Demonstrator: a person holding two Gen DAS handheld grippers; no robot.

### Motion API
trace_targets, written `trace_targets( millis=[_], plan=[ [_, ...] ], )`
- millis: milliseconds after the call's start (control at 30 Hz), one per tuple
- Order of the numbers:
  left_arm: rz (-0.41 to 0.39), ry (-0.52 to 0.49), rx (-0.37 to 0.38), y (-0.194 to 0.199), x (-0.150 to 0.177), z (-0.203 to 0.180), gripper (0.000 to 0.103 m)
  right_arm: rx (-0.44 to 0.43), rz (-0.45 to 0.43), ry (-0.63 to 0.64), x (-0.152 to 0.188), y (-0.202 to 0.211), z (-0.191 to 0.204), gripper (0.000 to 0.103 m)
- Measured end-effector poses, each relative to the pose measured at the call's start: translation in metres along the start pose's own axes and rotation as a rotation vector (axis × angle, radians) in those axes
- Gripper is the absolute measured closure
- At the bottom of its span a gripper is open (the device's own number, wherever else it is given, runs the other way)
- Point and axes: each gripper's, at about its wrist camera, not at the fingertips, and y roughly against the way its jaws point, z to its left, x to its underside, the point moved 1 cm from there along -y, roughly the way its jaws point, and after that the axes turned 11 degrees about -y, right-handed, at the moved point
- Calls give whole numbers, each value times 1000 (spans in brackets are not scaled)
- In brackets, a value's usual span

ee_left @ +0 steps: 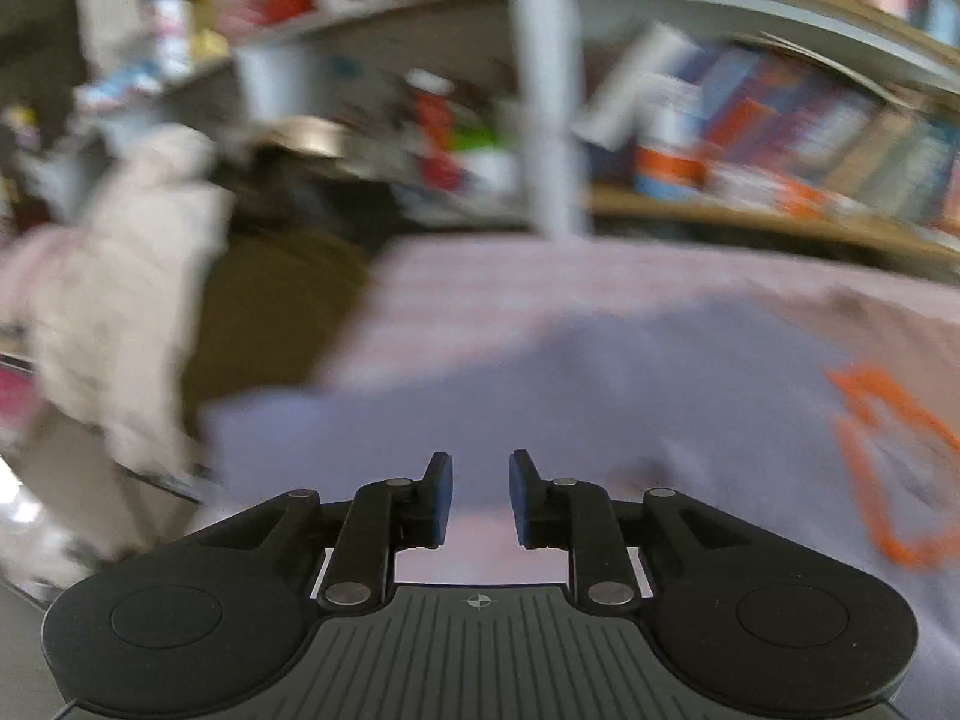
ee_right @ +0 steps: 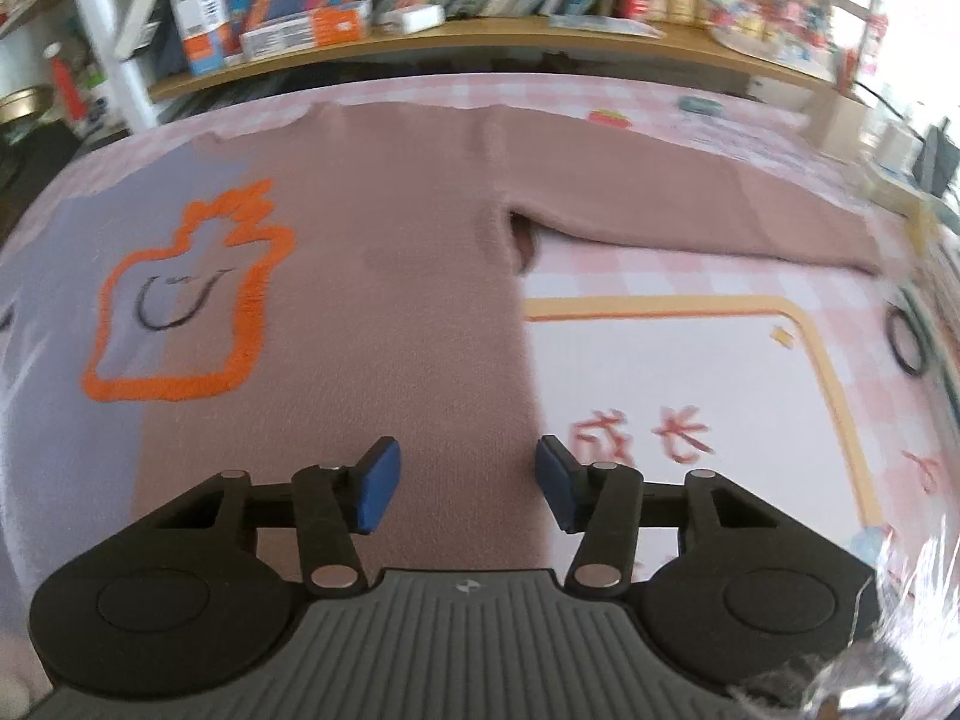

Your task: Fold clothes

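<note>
Both tools, left (ee_left: 480, 495) and right (ee_right: 467, 483), hover unclenched and empty over the sweater (ee_right: 384, 252), which lies flat on the checked tabletop (ee_right: 690, 360), half mauve, half lilac, with an orange-outlined motif (ee_right: 180, 300) and one sleeve stretched sideways.

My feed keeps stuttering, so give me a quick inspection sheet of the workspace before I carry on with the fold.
Surface: pink checked printed table cover, mostly bare on the right.
Job's things: two-tone lilac and dusty-pink knitted sweater with orange outline motif, lying flat, one sleeve stretched out to the right.
Clutter: black ring-shaped band near the right edge.
Grippers: left gripper open, nothing between its pads; right gripper open over the sweater's side edge.
Cables: nothing seen.
Surroundings: wooden bookshelf behind; pale cloth heap, blurred.
</note>
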Motion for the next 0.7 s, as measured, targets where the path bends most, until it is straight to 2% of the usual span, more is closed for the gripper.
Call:
trace_targets(
  millis=[133, 200, 267, 400, 500, 567, 700],
  plan=[
    [50, 34, 153, 0, 20, -42, 81, 24, 3, -30, 4, 3, -13, 59],
    [70, 33, 190, -3, 23, -56, 81, 14, 4, -29, 6, 4, -15, 65],
    [86, 21, 208, -7, 25, -68, 80, -7, 7, -33, 6, 4, -15, 72],
    [128, 29, 190, -22, 26, -73, 80, -33, 4, -44, 6, 4, -17, 89],
    [133, 26, 174, -26, 25, -76, 81, -42, -1, -42, 6, 5, -19, 94],
    [126, 12, 180, -27, 23, -80, 88, -45, -5, -40, 6, 5, -21, 96],
    [116, -32, 199, -31, 16, -92, 92, 2, -37, -26, 5, 4, -20, 97]
  ],
)
